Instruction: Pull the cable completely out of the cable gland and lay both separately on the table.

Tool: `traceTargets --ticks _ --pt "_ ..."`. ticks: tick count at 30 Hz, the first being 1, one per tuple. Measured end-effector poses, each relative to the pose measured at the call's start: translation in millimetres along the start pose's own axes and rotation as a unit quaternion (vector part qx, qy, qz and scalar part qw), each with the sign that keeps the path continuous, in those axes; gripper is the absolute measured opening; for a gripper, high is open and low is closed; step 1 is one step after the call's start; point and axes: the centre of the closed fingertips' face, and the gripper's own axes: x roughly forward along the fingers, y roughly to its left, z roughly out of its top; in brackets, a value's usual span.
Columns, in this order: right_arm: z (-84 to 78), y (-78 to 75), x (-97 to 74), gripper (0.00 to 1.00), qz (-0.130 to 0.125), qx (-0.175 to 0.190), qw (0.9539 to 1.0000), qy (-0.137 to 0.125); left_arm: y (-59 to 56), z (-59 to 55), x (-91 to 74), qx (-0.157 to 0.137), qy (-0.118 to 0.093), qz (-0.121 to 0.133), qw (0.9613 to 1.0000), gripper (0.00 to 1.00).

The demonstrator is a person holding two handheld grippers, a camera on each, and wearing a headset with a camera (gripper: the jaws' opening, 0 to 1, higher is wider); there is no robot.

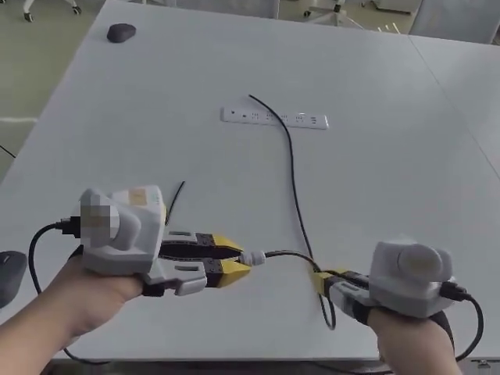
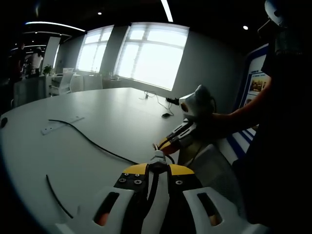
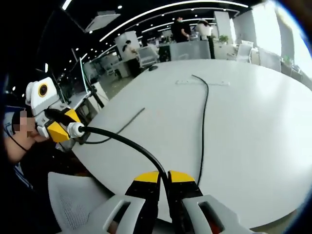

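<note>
A white cable gland (image 1: 251, 257) (image 2: 157, 157) (image 3: 76, 130) sticks out of my left gripper (image 1: 239, 262) (image 2: 157, 168), which is shut on it above the table's front edge. A long black cable (image 1: 294, 172) (image 3: 204, 114) leaves the gland and arcs right to my right gripper (image 1: 319, 281) (image 3: 163, 176), shut on the cable a short way from the gland. Beyond that grip the cable runs up across the table toward the power strip (image 1: 273, 118). A loose tail (image 1: 330, 308) hangs below the right gripper.
A short black cable piece (image 1: 175, 198) lies left of centre. A dark mouse (image 1: 121, 32) sits at the far left corner and another dark object (image 1: 9, 275) at the left edge. People stand in the office background (image 3: 181, 30).
</note>
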Motion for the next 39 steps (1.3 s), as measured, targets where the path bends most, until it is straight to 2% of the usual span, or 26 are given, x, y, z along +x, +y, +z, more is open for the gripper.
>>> traceTargets --ticks 4,12,15,16,17,20,22,24,26,28,31,32,33,34,36,39 --pt "-7.6 -4.7 1.0 0.0 0.0 0.026 0.9996 0.008 -1.9 -2.0 1.1 0.0 0.004 -0.002 1.0 0.15" --pt "-3.1 -0.1 -5.8 0.01 0.005 0.005 0.9999 -0.01 -0.5 0.5 -0.1 0.0 0.002 0.002 1.0 0.15" --pt "0.0 5.1 -9.3 0.03 0.02 -0.003 0.9997 -0.017 0.3 1.2 -2.4 -0.001 0.001 0.005 1.0 0.15" --pt "3.1 12.6 -11.1 0.03 0.04 0.023 0.9987 -0.024 0.3 1.5 -2.9 -0.003 0.0 0.005 1.0 0.15" --pt "4.8 11.4 -13.0 0.04 0.039 0.028 0.9986 -0.025 0.2 0.9 -3.4 -0.003 0.001 0.006 1.0 0.15" --pt "11.1 15.8 -18.8 0.05 0.037 -0.019 0.9988 -0.027 0.0 0.8 -4.1 -0.006 -0.001 0.007 1.0 0.15" --pt "15.0 20.3 -21.4 0.1 0.042 -0.032 0.9982 -0.029 0.5 0.4 -4.4 -0.007 -0.002 0.007 0.9999 0.15" --pt "16.3 27.0 -23.8 0.16 0.053 -0.037 0.9977 -0.019 0.7 -0.2 -4.3 -0.008 -0.001 0.006 0.9999 0.15" --pt "28.3 34.7 -29.6 0.19 0.054 -0.078 0.9951 -0.028 0.4 -0.6 -3.7 -0.006 0.001 0.005 1.0 0.15" --pt "37.0 46.3 -33.1 0.24 0.059 -0.13 0.9895 -0.024 0.3 -0.6 -2.9 -0.007 0.001 0.005 1.0 0.15" --pt "42.0 64.4 -33.1 0.27 0.068 -0.214 0.9745 -0.008 0.5 -1.3 -2.0 -0.008 0.003 0.004 1.0 0.15" --pt "44.7 72.0 -32.3 0.26 0.068 -0.251 0.9656 -0.005 0.2 -1.6 -1.6 -0.007 0.003 0.004 1.0 0.15" --pt "45.8 77.6 -31.5 0.26 0.07 -0.276 0.9587 -0.002 -0.1 -1.8 -1.3 -0.006 0.004 0.003 1.0 0.15" --pt "46.8 84.5 -29.6 0.26 0.07 -0.306 0.9493 0.002 -0.4 -1.8 -0.9 -0.006 0.005 0.003 1.0 0.15" --pt "45.8 95.5 -25.3 0.25 0.079 -0.352 0.9328 0.007 -0.2 -1.2 -0.5 -0.006 0.003 0.004 1.0 0.15" --pt "44.9 102.2 -22.1 0.22 0.081 -0.372 0.9245 0.012 1.1 -1.1 -0.4 -0.008 0.003 0.006 1.0 0.15"
